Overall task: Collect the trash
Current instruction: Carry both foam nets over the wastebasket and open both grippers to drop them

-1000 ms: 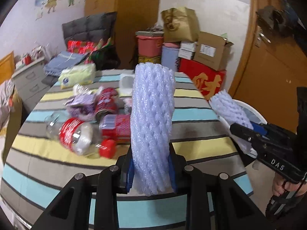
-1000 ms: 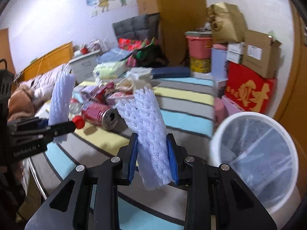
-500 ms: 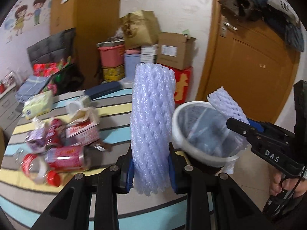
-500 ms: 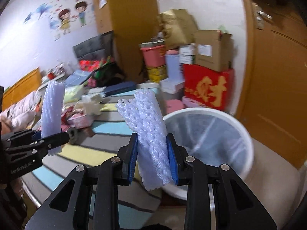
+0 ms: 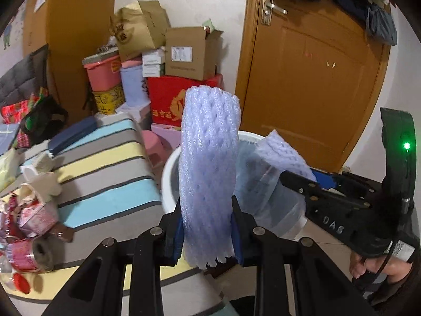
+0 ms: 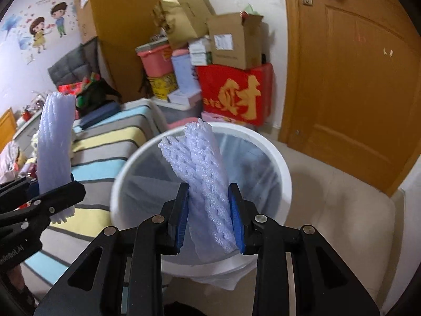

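My right gripper [image 6: 210, 216] is pinching a foam net sleeve [image 6: 202, 173], blue pads pressed into its lower half, and the sleeve sits right over the mouth of the white bin [image 6: 279, 158]. My left gripper [image 5: 206, 223] is clamped on a second foam sleeve [image 5: 208, 163], held upright; from the left wrist view it reads as near the bin's rim on the table side, but whether it is over the opening I cannot tell. To do the drop well: right side first, spread the jaws fully and let the sleeve fall straight into the liner (foam is light and may cling to a pad, so a small shake could help). Then bring the left further over the opening before opening, otherwise the sleeve could catch the rim and tip onto the striped tablecloth [image 5: 105, 173]. Keep both tools apart. Cans and wrappers [image 5: 29, 226] remain on the table for later.
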Available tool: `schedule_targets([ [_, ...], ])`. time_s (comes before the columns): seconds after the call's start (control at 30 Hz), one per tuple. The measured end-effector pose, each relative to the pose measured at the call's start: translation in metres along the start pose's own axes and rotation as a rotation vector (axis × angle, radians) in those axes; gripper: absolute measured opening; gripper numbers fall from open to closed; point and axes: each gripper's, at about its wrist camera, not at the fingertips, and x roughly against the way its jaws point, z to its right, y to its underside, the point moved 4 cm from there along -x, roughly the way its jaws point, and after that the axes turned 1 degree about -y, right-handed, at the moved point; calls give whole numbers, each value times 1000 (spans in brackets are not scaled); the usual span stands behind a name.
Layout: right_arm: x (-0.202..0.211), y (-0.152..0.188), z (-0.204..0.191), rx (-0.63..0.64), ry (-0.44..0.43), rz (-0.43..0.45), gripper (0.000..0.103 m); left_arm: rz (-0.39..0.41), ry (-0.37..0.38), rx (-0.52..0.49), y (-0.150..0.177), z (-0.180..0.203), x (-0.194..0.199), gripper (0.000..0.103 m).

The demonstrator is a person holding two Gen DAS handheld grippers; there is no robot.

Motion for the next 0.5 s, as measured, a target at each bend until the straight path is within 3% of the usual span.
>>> schedule_targets([
  [0.27, -21, 0, 13, 7, 33, -53, 33, -40, 3, 7, -3, 0, -31, 33],
  [0.33, -24, 0, 16, 11, 41, -58, 33, -50, -3, 15, -4, -3, -36, 47],
  [0.43, -26, 0, 20, 19, 56, -66, 35, -44, 0, 32, -5, -7, -38, 58],
  [0.5, -26, 0, 20, 14, 60, -63, 43, -40, -14, 36, -6, -10, -37, 62],
])
